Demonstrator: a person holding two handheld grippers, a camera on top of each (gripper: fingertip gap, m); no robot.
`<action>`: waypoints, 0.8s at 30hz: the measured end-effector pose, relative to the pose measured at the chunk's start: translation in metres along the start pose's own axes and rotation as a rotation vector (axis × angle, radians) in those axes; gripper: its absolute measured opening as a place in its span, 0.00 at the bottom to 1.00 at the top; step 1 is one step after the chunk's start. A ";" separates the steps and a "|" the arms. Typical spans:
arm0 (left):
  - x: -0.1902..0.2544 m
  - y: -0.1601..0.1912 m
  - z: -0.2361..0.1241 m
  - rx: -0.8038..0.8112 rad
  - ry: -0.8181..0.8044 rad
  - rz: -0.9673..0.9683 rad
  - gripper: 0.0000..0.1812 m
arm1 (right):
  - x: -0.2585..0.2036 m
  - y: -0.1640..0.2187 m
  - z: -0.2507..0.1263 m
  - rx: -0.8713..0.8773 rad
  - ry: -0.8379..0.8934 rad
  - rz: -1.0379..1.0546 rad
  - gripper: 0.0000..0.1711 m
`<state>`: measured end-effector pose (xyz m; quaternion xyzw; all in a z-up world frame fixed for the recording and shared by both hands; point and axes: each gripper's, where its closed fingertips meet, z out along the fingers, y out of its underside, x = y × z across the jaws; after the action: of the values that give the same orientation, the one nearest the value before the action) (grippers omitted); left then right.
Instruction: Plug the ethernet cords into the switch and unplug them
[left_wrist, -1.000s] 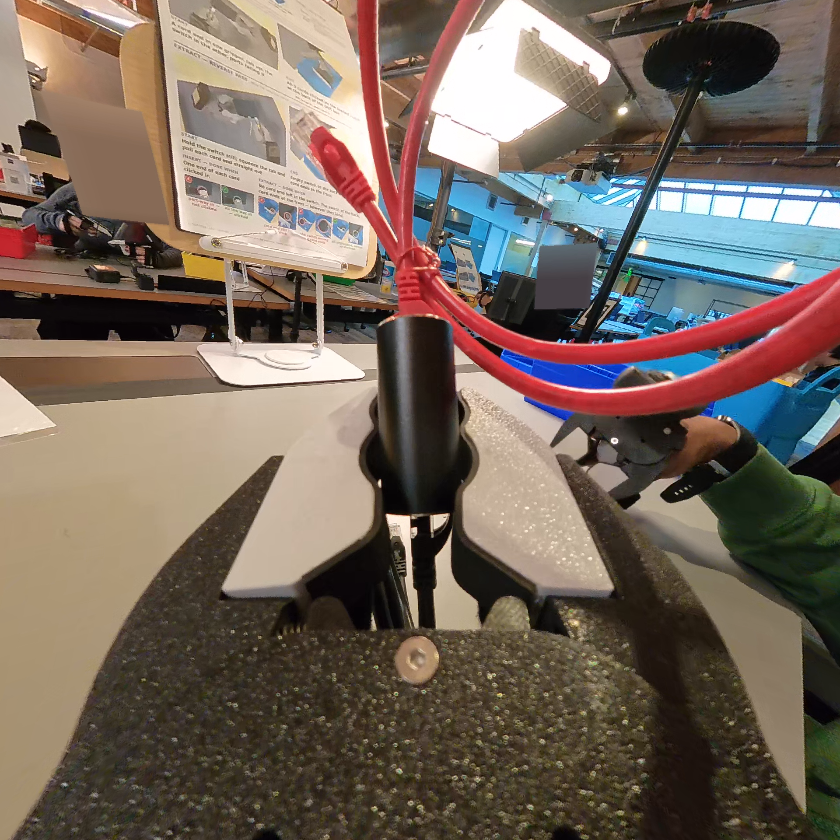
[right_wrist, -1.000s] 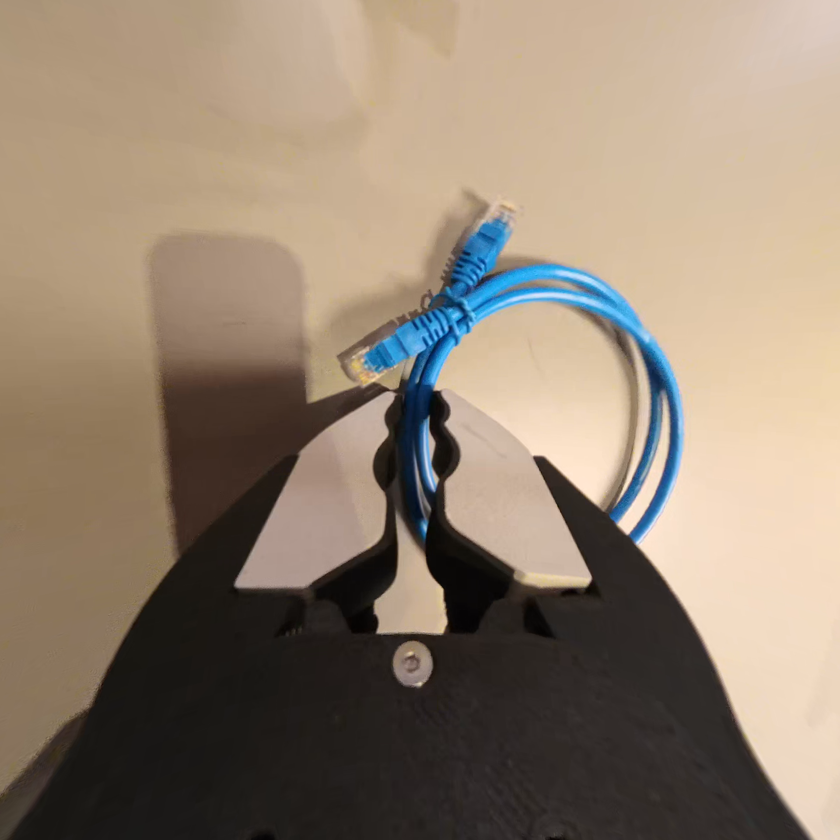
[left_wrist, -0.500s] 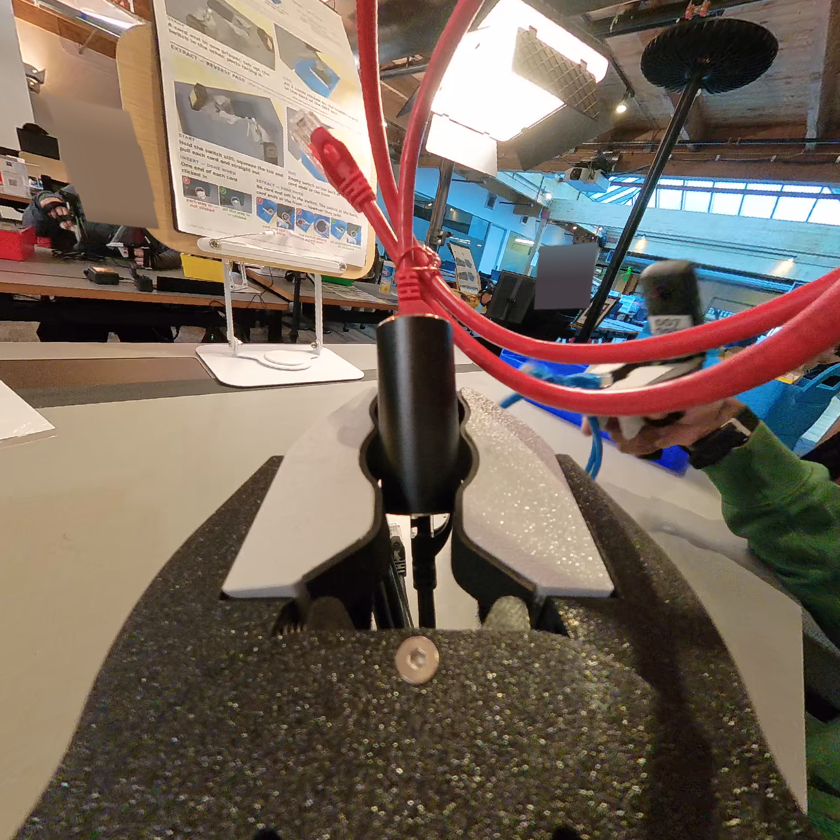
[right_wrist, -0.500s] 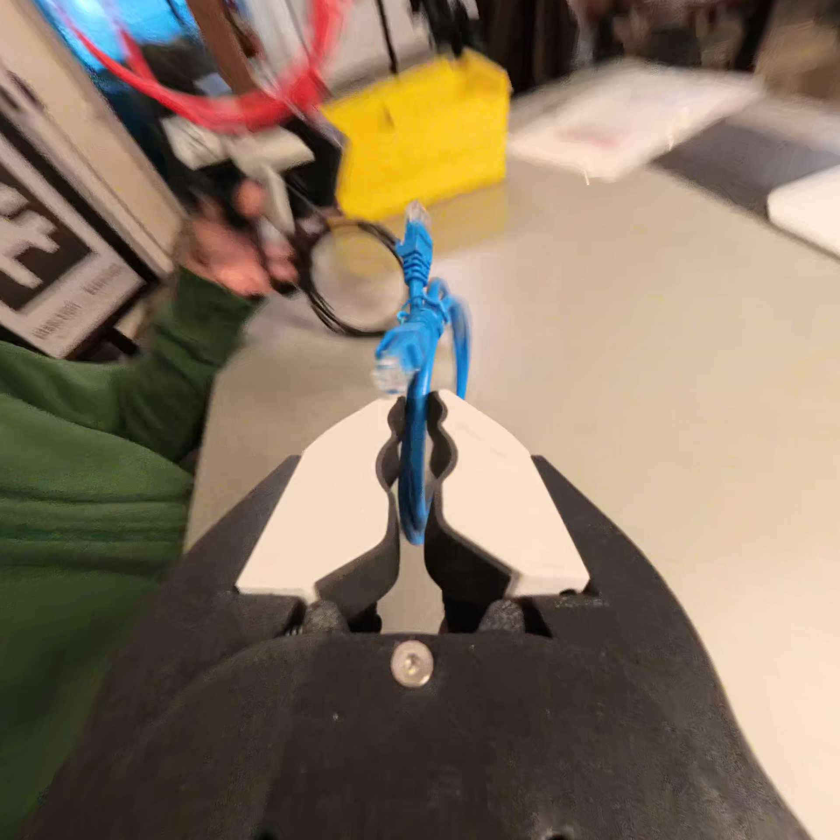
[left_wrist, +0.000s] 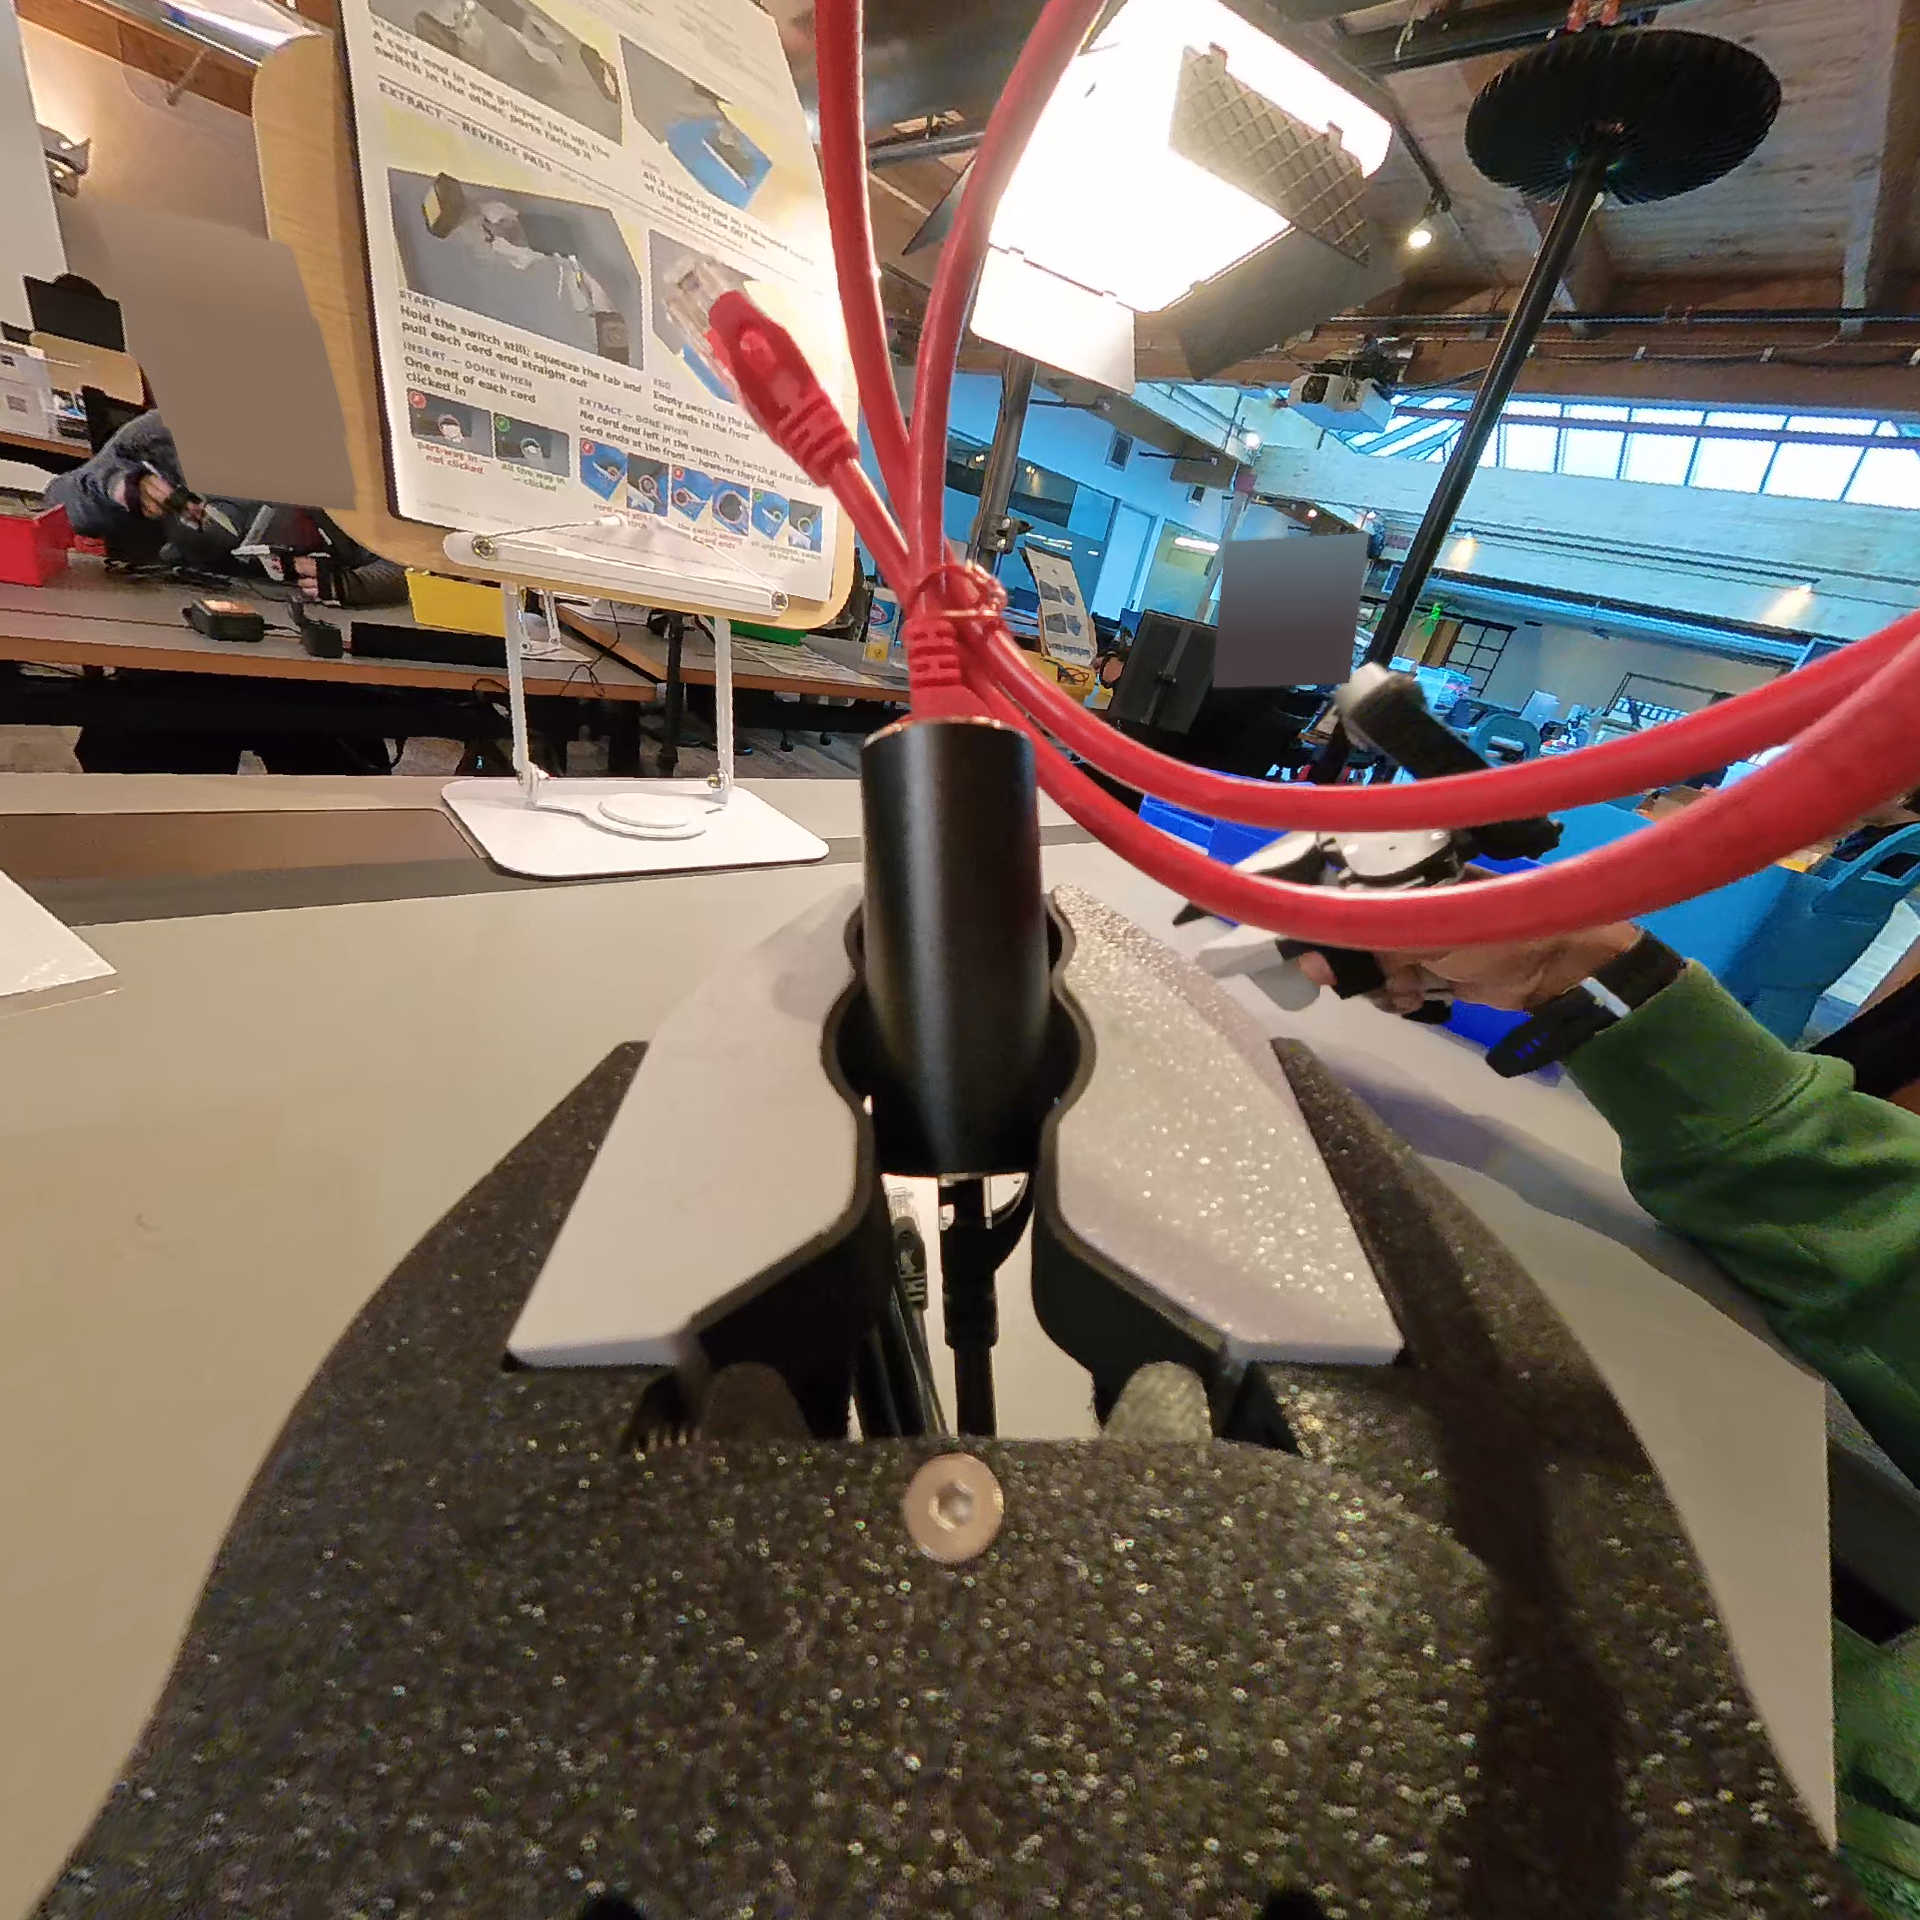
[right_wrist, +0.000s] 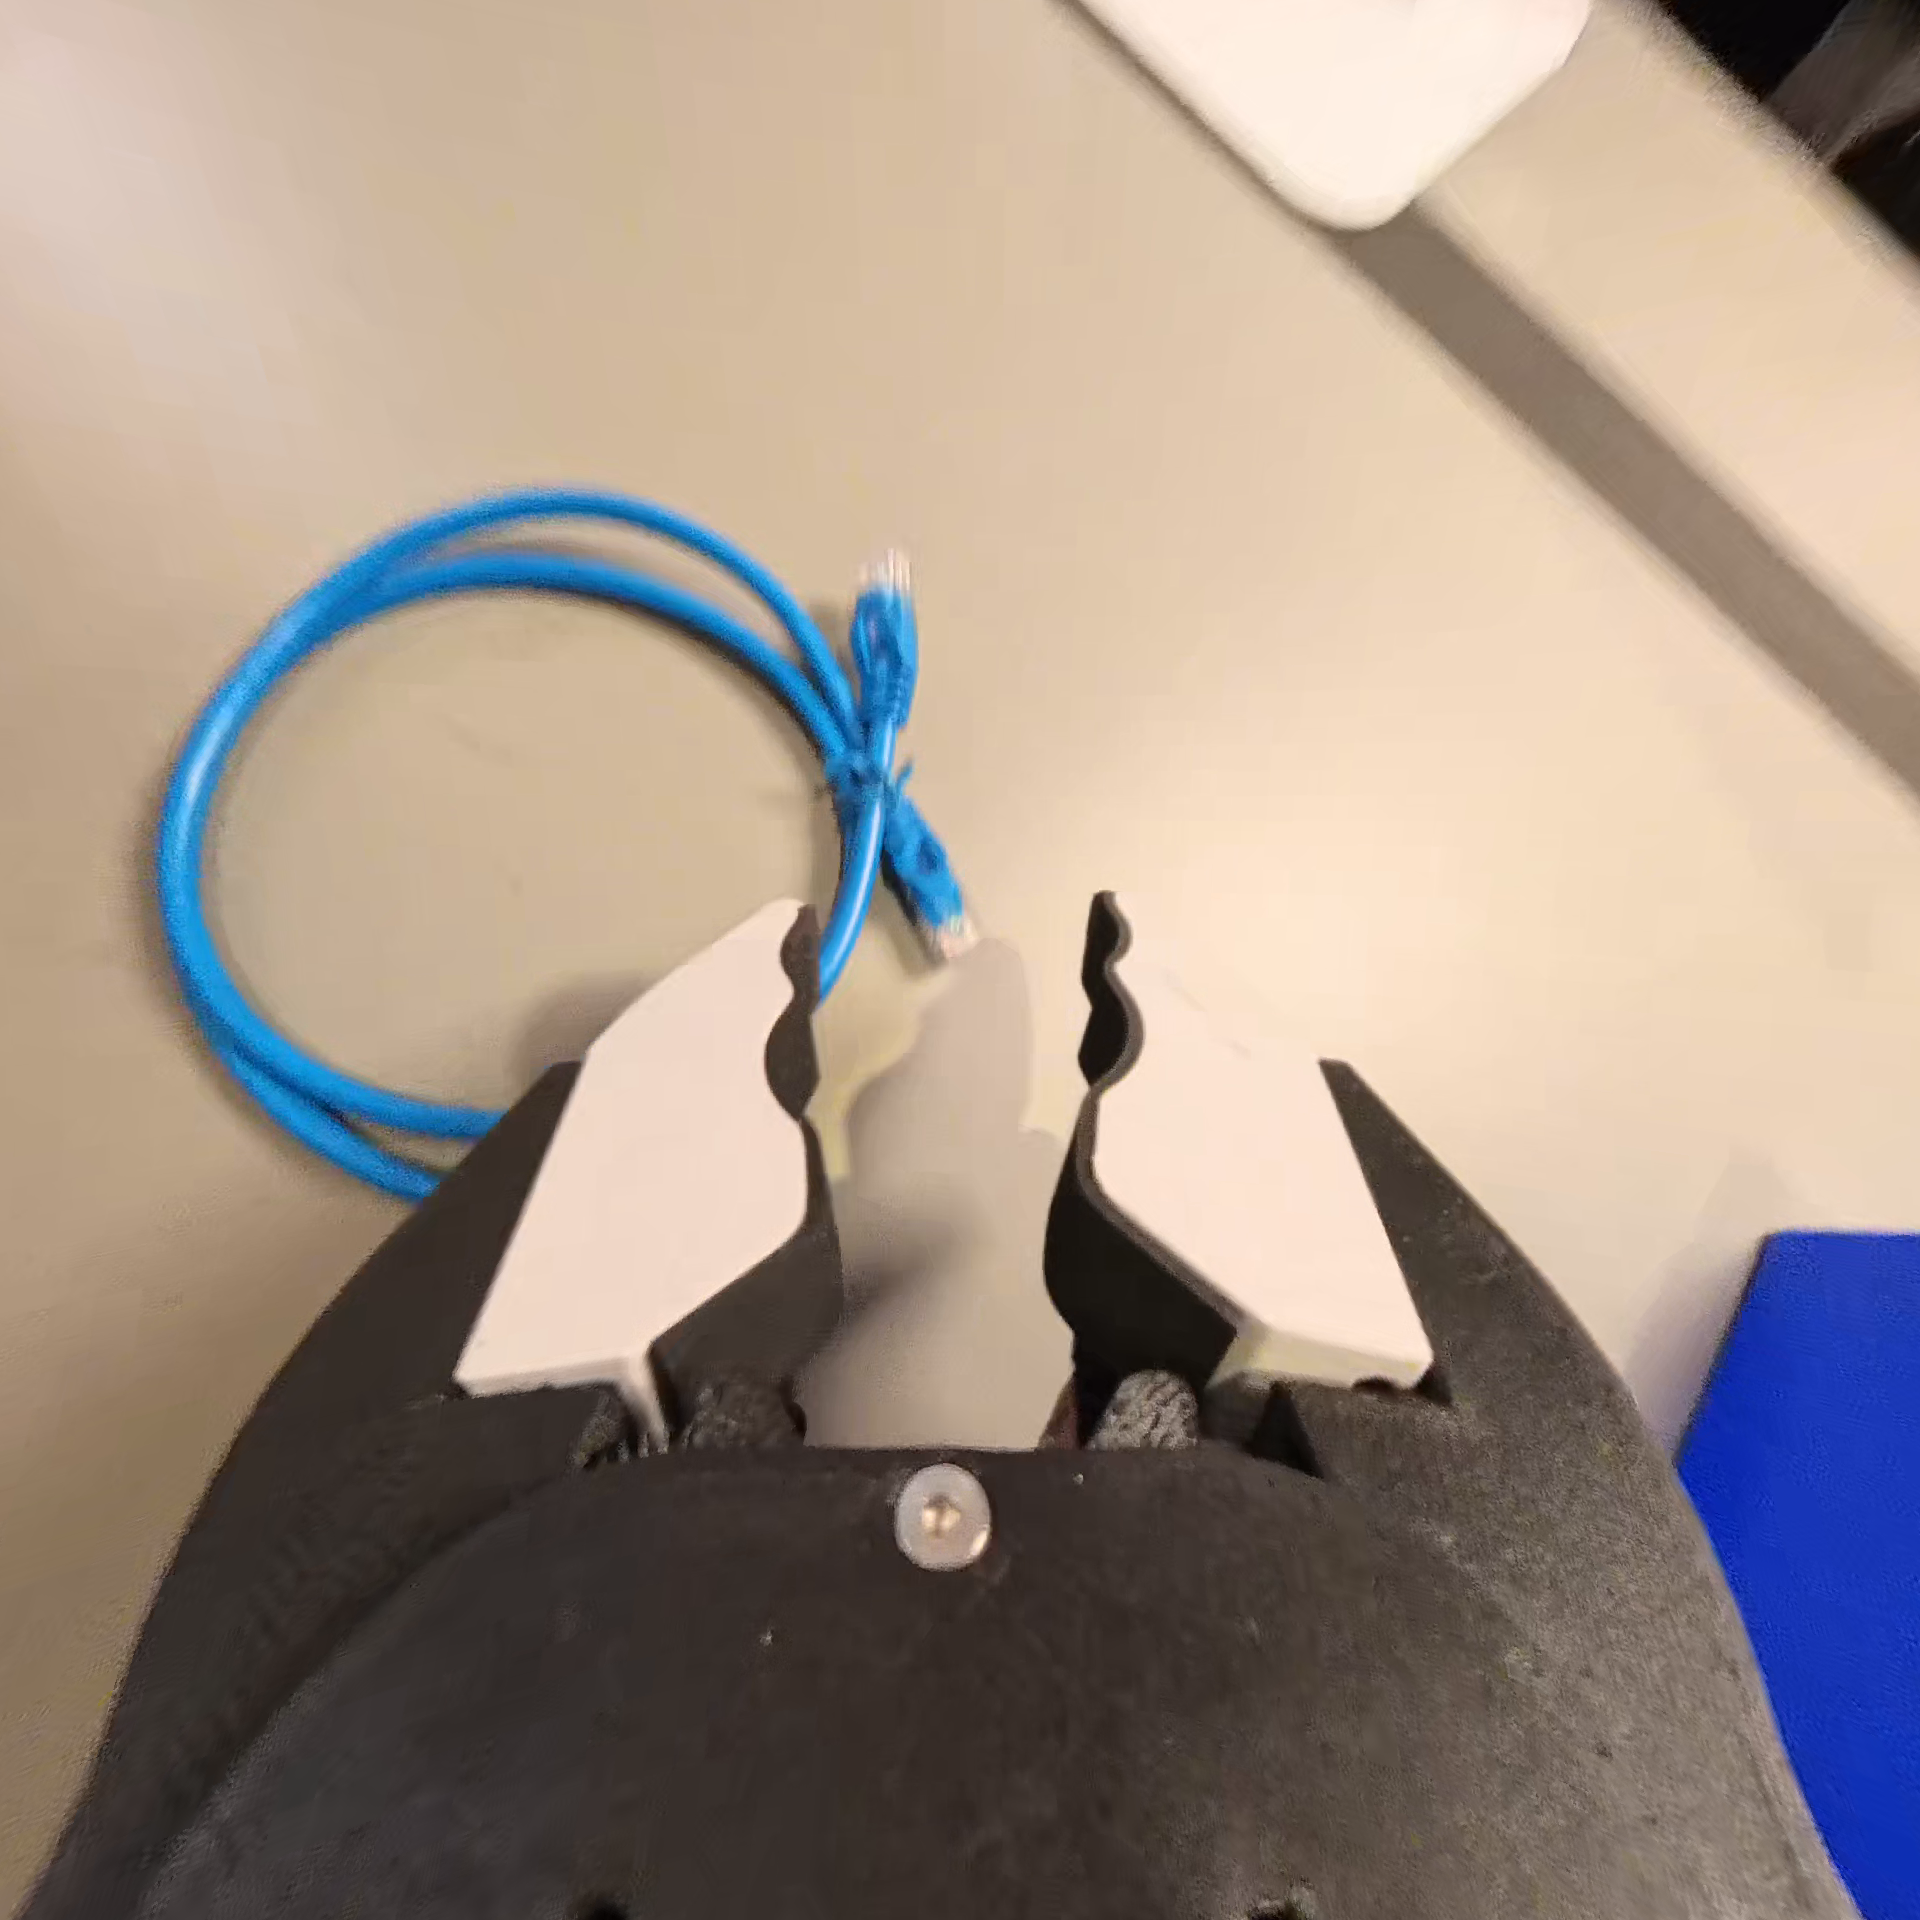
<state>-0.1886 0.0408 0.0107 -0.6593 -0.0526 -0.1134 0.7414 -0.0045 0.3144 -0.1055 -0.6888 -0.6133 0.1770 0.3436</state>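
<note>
My left gripper (left_wrist: 956, 904) is shut on the black switch (left_wrist: 951, 987), held upright above the grey table (left_wrist: 312, 1091). A red ethernet cord (left_wrist: 1403, 920) is plugged into the switch's top; its free plug (left_wrist: 774, 384) sticks up to the left. Black cords hang from the switch's underside between the fingers. My right gripper (right_wrist: 951, 914) is open and empty, pointing down at the table. The coiled blue ethernet cord (right_wrist: 182, 831) lies on the table just ahead and left of it, one plug (right_wrist: 930, 909) near the left fingertip. The right gripper also shows in the left wrist view (left_wrist: 1236, 930).
An instruction board (left_wrist: 582, 260) on a white stand (left_wrist: 634, 821) stands at the back of the table. A person's green sleeve (left_wrist: 1766, 1143) reaches in from the right. A blue object (right_wrist: 1818, 1507) lies by the right gripper. A blue bin (left_wrist: 1714, 914) sits beyond the table. From my right tips it is roughly 4 cm to the plug (right_wrist: 930, 909); from my left, 35 cm.
The right gripper carried the blue cord through the air, then opened and let it go; the cord now lies on the table. The left gripper and switch held still.
</note>
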 end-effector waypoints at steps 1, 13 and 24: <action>0.000 0.000 0.000 -0.001 -0.001 -0.001 0.15 | 0.001 -0.011 0.000 0.054 0.031 -0.023 0.27; -0.021 0.017 -0.003 -0.108 -0.088 -0.053 0.15 | -0.014 -0.032 0.064 -0.038 -0.011 -0.031 0.23; -0.025 0.011 -0.013 -0.066 -0.022 -0.196 0.15 | -0.021 -0.027 0.073 -0.066 0.012 -0.115 0.07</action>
<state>-0.2114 0.0313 -0.0072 -0.6764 -0.1211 -0.1801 0.7039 -0.0763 0.3131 -0.1419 -0.6645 -0.6552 0.1327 0.3339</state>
